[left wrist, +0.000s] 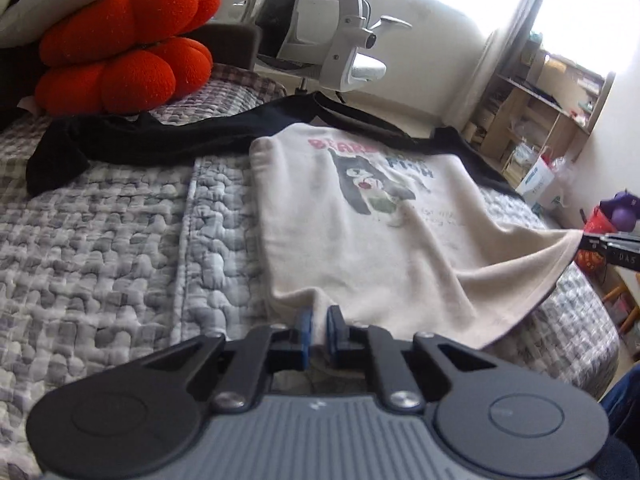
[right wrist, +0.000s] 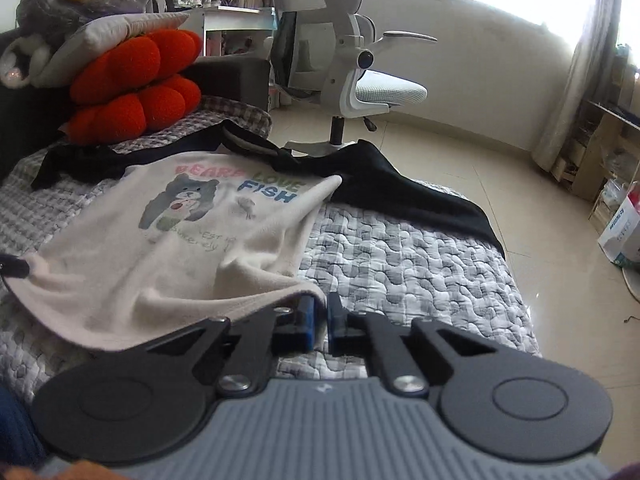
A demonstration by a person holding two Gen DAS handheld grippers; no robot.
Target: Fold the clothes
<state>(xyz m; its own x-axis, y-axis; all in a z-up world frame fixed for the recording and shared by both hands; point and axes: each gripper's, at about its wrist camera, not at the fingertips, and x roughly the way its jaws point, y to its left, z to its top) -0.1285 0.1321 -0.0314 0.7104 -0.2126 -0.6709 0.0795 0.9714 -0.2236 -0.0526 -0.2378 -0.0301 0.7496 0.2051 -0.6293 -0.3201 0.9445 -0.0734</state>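
A cream shirt [left wrist: 360,240] with black sleeves [left wrist: 132,140] and a bear print lies face up on the grey quilted bed [left wrist: 120,248]. My left gripper [left wrist: 320,322] is shut on the near hem at the shirt's left corner, with cloth pinched between the blue pads. My right gripper [right wrist: 320,314] is shut on the other hem corner, lifted a little so the cream shirt [right wrist: 180,248] sags between the two grips. Each wrist view shows the other gripper at its edge: the right gripper [left wrist: 600,242] and the left gripper [right wrist: 16,268]. One black sleeve [right wrist: 400,196] spreads toward the bed's right edge.
Orange pumpkin cushions [left wrist: 124,48] and a grey pillow [right wrist: 112,36] are stacked at the head of the bed. A white office chair [right wrist: 360,64] stands on the tiled floor beyond the bed. Wooden shelves [left wrist: 540,108] and boxes line the right wall. A person's blue-clad leg [left wrist: 624,408] is near.
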